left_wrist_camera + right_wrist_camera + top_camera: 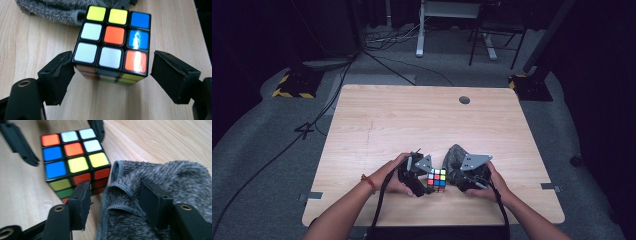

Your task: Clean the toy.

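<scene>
The puzzle cube (437,180) sits on the table (412,120). The left gripper (111,75) has its jaws spread on both sides of the cube, not quite squeezing it. Just beside the cube, the right gripper (115,200) pinches a fold of the grey cloth (160,180).

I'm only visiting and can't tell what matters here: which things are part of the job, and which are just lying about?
In the job:
- puzzle cube, between the left gripper's jaws
- grey cloth, with the right gripper on it

Lying about:
- table, only the work surface
- cables on the floor
- desk frame at the back
</scene>
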